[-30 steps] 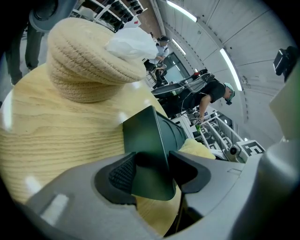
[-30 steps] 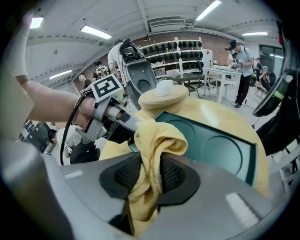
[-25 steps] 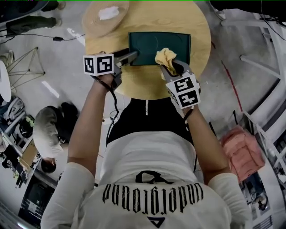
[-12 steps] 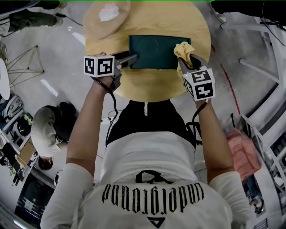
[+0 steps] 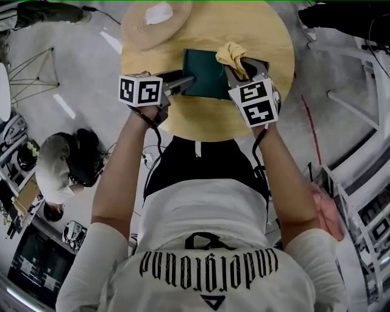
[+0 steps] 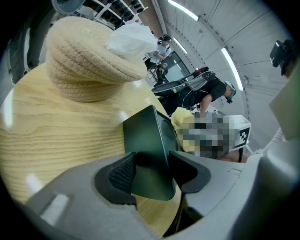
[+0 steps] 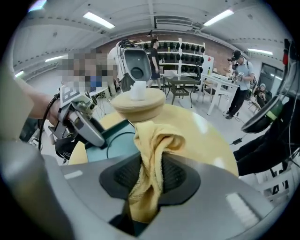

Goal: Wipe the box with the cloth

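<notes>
A dark green box [image 5: 204, 74] lies flat on a round wooden table [image 5: 201, 119]. My left gripper [image 5: 186, 81] is shut on the box's near left corner, and the left gripper view shows that corner [image 6: 145, 136] filling the gap between the pads of the gripper [image 6: 152, 171]. My right gripper [image 5: 241, 66] is shut on a bunched yellow cloth [image 5: 231, 53], which rests on the far right part of the box top. In the right gripper view the cloth [image 7: 152, 145] hangs out of the gripper [image 7: 150, 176], with the box [image 7: 115, 140] to its left.
A woven basket [image 5: 143, 30] holding a crumpled white thing [image 5: 161, 12] stands at the table's far left, close behind the box. The table edge runs just under both hands. A person [image 5: 61, 167] crouches on the floor at the left.
The right gripper swept the cloth along the box to its right end, then back left onto the far part of the top. The left gripper kept its hold and stayed put.
</notes>
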A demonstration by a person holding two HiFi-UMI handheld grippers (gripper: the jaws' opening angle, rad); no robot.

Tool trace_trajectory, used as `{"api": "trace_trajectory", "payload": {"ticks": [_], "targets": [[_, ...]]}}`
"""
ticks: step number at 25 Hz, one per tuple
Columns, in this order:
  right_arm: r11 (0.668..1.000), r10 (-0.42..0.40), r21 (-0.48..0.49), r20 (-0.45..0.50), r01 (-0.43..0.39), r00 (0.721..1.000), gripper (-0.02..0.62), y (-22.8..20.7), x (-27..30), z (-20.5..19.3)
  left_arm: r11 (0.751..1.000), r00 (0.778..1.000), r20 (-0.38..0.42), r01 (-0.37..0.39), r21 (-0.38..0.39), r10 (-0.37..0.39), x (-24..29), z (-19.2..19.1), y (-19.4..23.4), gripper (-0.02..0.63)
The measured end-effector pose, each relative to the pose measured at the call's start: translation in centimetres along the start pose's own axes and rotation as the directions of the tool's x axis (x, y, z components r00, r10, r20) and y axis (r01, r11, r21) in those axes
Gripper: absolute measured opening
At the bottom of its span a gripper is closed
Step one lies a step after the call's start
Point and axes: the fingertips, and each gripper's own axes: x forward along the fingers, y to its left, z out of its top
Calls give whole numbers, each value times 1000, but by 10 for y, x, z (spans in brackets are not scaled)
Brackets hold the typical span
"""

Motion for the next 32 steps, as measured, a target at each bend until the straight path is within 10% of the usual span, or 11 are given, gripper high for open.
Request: {"api": "trace_trajectory", "payload": {"ticks": [7,32], "targets": [[985,151,-79,2,-150,989,109,93,22,15,1000,1000,12,0,-2,0,1,1,0,236],[968,41,248,-26,-33,999,109,109,-31,-96,999,1000,-9,27,25,-27,5,-2,-3,242]]}}
